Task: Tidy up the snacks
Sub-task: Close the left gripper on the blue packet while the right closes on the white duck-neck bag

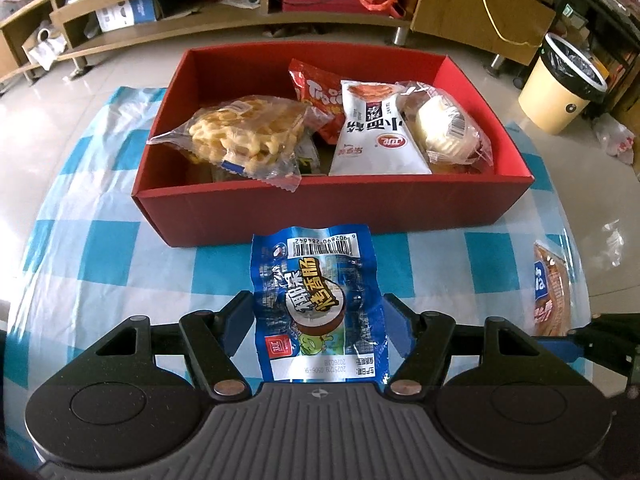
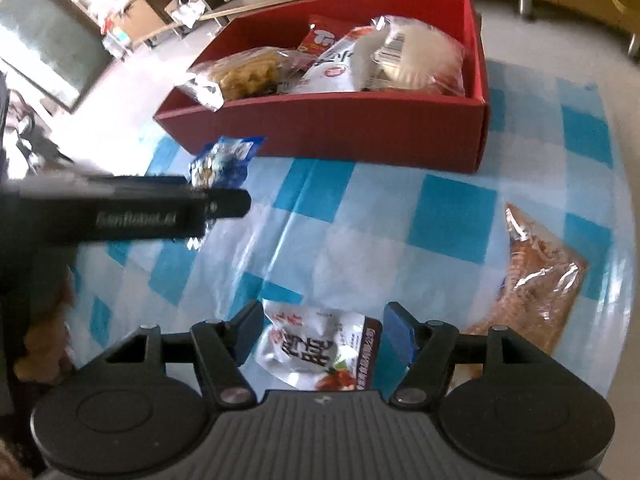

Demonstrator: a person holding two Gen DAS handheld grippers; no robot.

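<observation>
A blue sausage packet (image 1: pixel 316 300) hangs upright in front of the red box (image 1: pixel 320 208), with my left gripper (image 1: pixel 317 298) shut on its sides. The right wrist view shows the same packet (image 2: pixel 224 160) sticking out past the left gripper (image 2: pixel 240 202). My right gripper (image 2: pixel 325 310) is open low over the table. Between its fingers lies a white packet with a red chilli picture (image 2: pixel 316 348), and the pads stand just off its edges. The box (image 2: pixel 340 128) holds a waffle packet (image 1: pixel 244 136), a red packet (image 1: pixel 316 92), a white packet (image 1: pixel 376 136) and a wrapped cake (image 1: pixel 444 128).
A blue-and-white checked cloth (image 1: pixel 100 248) covers the round table. A brown snack packet (image 2: pixel 536 276) lies at the table's right edge. Beyond the table are a low wooden shelf unit (image 1: pixel 200 12) and a cream waste bin (image 1: pixel 560 84) on the tiled floor.
</observation>
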